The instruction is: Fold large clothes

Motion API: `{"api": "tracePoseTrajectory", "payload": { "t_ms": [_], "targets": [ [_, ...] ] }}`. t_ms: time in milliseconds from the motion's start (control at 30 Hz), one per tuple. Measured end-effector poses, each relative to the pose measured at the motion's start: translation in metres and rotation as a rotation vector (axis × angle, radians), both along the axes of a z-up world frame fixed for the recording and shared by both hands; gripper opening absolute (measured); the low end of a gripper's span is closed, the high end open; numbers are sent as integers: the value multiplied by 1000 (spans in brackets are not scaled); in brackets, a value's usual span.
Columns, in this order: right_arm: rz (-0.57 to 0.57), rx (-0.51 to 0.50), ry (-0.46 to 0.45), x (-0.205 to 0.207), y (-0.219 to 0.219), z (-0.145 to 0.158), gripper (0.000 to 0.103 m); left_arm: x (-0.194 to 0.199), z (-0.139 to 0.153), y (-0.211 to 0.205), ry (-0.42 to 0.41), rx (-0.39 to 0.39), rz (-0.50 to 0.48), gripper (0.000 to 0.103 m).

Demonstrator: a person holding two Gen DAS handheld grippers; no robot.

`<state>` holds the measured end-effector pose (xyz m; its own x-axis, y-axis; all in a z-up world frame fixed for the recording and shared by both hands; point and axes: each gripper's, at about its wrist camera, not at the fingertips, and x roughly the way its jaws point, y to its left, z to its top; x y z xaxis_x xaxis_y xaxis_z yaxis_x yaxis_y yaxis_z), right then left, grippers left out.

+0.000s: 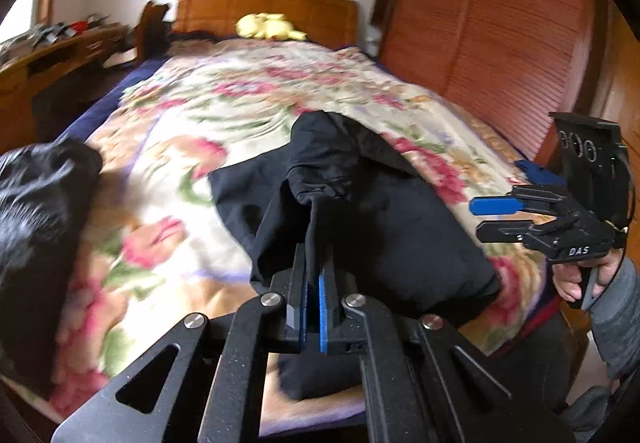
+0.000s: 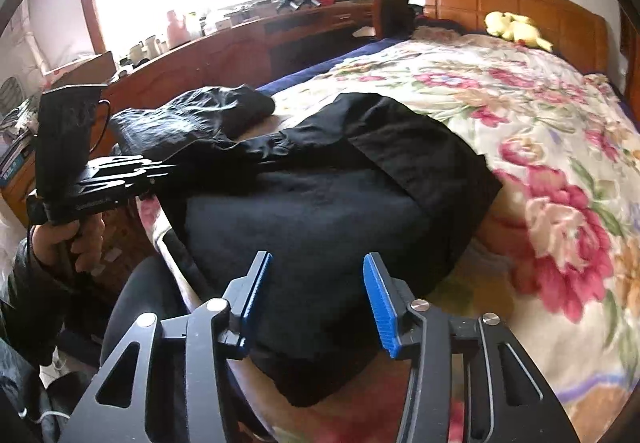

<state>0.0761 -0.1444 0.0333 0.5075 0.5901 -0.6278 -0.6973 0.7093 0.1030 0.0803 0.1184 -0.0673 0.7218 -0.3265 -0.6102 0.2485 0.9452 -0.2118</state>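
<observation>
A large black garment (image 1: pixel 400 227) (image 2: pixel 320 203) lies partly folded on the near end of a bed with a floral blanket (image 1: pixel 200 103) (image 2: pixel 540 123). My left gripper (image 1: pixel 314 255) is shut on a raised fold of this garment, and the cloth rises from between its blue pads. In the right wrist view the left gripper (image 2: pixel 168 169) is blurred at the garment's left side. My right gripper (image 2: pixel 317 257) stands open just above the garment's near edge, with its pads clear of the cloth. From the left wrist view the right gripper (image 1: pixel 476 219) is off the garment's right edge.
A second, shiny black garment (image 1: pixel 36 203) (image 2: pixel 192 111) lies crumpled at the bed's left edge. A yellow plush toy (image 1: pixel 266 27) (image 2: pixel 516 29) sits by the wooden headboard (image 1: pixel 264 7). A louvred wardrobe (image 1: pixel 500 23) flanks the right side, a cluttered desk (image 2: pixel 240 39) the left.
</observation>
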Motion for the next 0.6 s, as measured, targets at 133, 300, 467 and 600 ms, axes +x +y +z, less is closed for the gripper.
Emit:
{"api": "tracePoseTrajectory", "payload": {
  "t_ms": [133, 300, 467, 600],
  "targets": [
    [20, -114, 61, 6, 36, -54, 47, -8, -26, 14, 58, -14, 34, 4],
    [21, -131, 68, 9, 37, -63, 48, -14, -34, 9, 78, 8, 61, 4],
    [-3, -106, 42, 28, 16, -39, 48, -21, -27, 10, 93, 41, 97, 23],
    [-65, -98, 6, 54, 1, -25, 53, -37, -22, 13, 86, 46, 94, 38]
  ]
}}
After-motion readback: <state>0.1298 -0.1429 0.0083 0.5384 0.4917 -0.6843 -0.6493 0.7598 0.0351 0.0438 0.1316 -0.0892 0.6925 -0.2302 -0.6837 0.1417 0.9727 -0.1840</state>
